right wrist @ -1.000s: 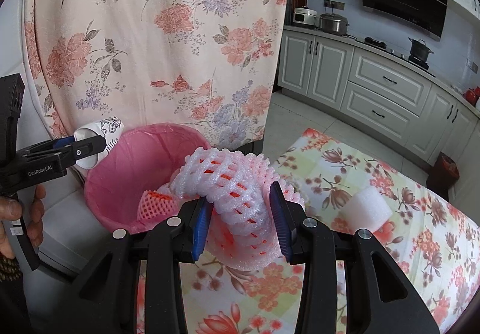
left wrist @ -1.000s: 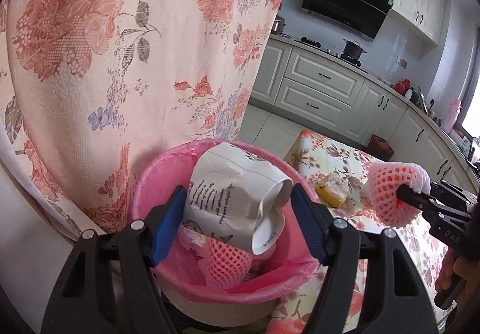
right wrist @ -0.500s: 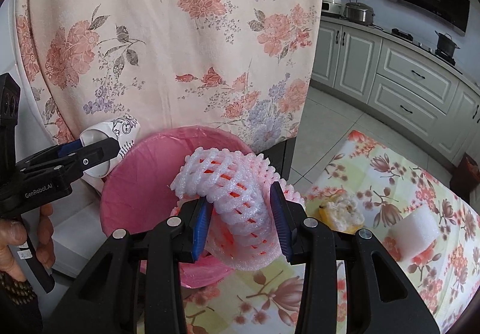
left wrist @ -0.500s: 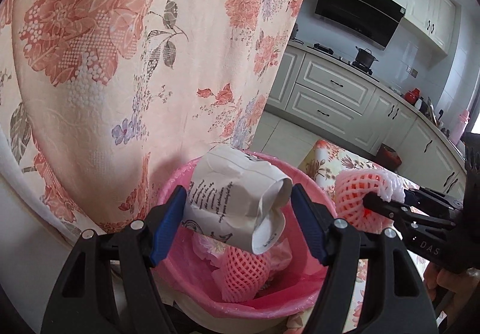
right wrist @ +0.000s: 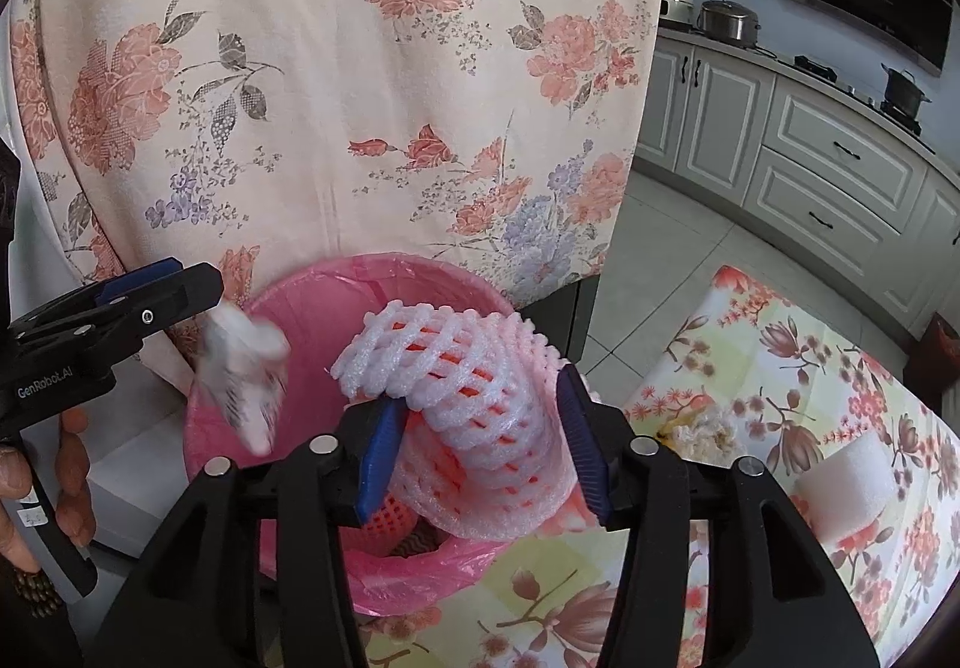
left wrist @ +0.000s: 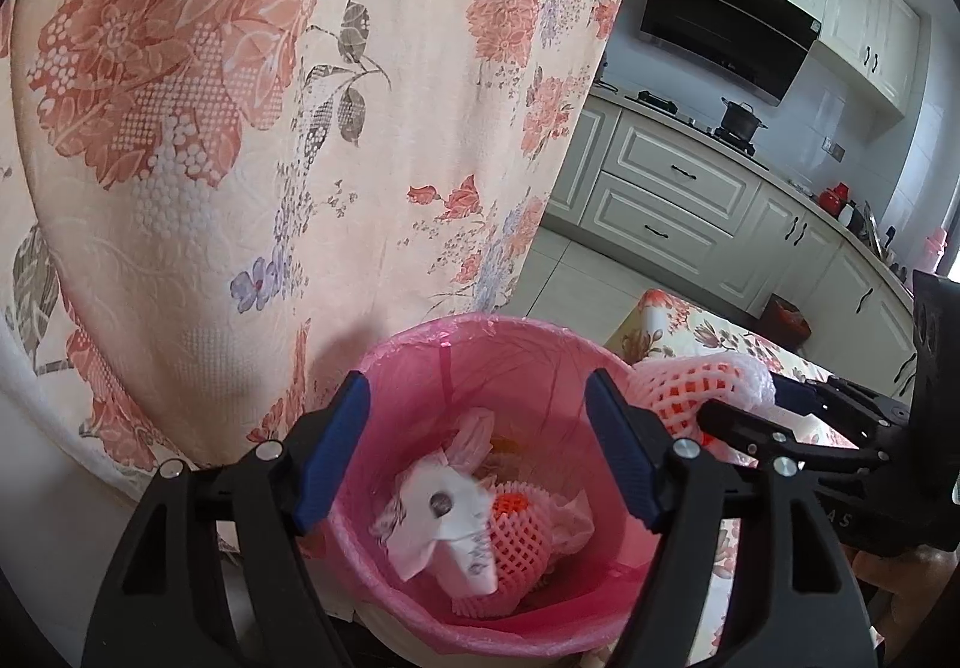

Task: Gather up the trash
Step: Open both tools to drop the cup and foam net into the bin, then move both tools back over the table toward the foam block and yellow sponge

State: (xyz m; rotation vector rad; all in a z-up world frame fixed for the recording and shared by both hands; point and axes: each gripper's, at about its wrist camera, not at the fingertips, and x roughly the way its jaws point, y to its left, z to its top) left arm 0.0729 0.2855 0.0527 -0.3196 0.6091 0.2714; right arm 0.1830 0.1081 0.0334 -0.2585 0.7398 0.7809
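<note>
A pink-lined bin (left wrist: pixel 480 326) stands below both grippers. My left gripper (left wrist: pixel 474 383) hangs over it, its jaws opening with nothing between them. The printed paper cup (left wrist: pixel 444 512) has left those jaws; in the right wrist view the cup (right wrist: pixel 246 368) is a blur dropping under the left gripper (right wrist: pixel 192 278). An orange foam net (left wrist: pixel 516 524) lies in the bin. My right gripper (right wrist: pixel 480 386) is at the bin's (right wrist: pixel 312 308) near rim, its jaws opening. A white-pink foam net (right wrist: pixel 456 356) sits loosely between them, and shows in the left view as the foam net (left wrist: pixel 684 392) at the right gripper (left wrist: pixel 738 398).
A floral curtain (left wrist: pixel 240 128) hangs right behind the bin. To the right is a table with a flowered cloth (right wrist: pixel 780 368), carrying a white foam block (right wrist: pixel 840 482) and a yellow food scrap (right wrist: pixel 702 428). Kitchen cabinets (left wrist: pixel 672 200) stand further back.
The paper cup has come out of the left gripper and fallen toward the bin. The right gripper has carried its foam net to the bin's rim, and its jaws have spread.
</note>
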